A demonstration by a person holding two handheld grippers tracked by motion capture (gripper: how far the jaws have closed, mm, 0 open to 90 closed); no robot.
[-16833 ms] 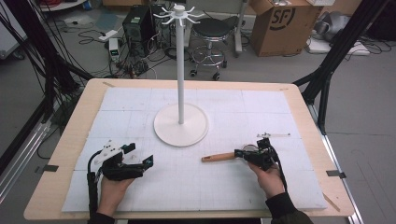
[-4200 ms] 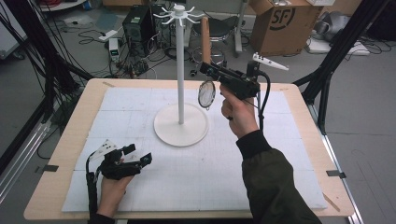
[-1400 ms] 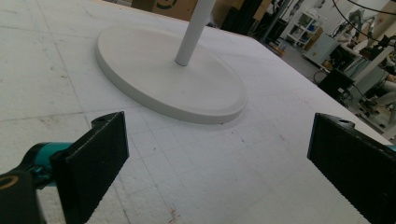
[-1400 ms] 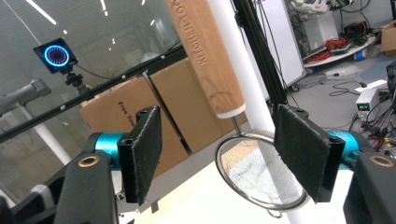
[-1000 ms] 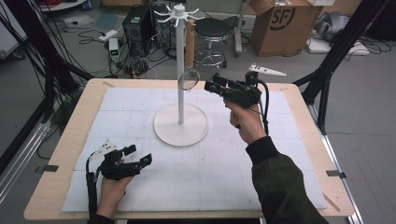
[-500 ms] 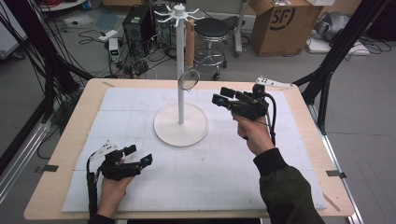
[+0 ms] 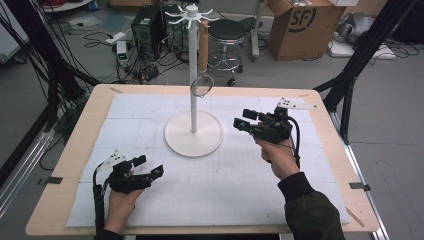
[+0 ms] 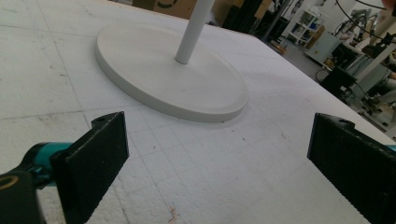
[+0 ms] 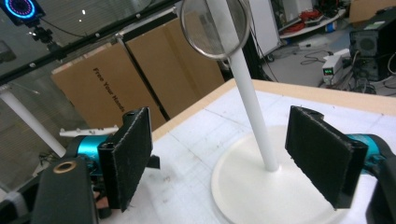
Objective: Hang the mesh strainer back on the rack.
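High view. A white stand [image 7: 193, 75], made of a pole on a round base [image 7: 194, 134], rises from the middle of a white gridded mat [image 7: 210, 185] that covers a wooden table [image 7: 80, 150]. Short hooks [image 7: 191, 12] radiate from the top of the pole. A small strainer [image 7: 202, 86] with a wooden handle [image 7: 203, 45] hangs from one hook, handle up, its round mesh head just beside the pole on the right. The left gripper [image 7: 150, 167] rests low on the mat at the near left, held by the person's left hand [image 7: 120, 202], jaws apart and holding nothing. The right gripper [image 7: 242, 120] is held above the mat to the right of the base by the right hand [image 7: 275, 157], pointing left toward the pole, well apart from the strainer.

Left gripper view. The two black jaws stand wide apart with bare mat between them. The base [image 8: 173, 74] and the foot of the pole [image 8: 192, 32] lie beyond.

Right gripper view. The two black padded jaws stand wide apart with nothing held. The pole [image 9: 247, 93] and base [image 9: 261, 191] show between them. The strainer's mesh head [image 9: 215, 25] hangs at the top, in front of the pole. The left gripper [image 9: 88, 144] shows farther off at the left.
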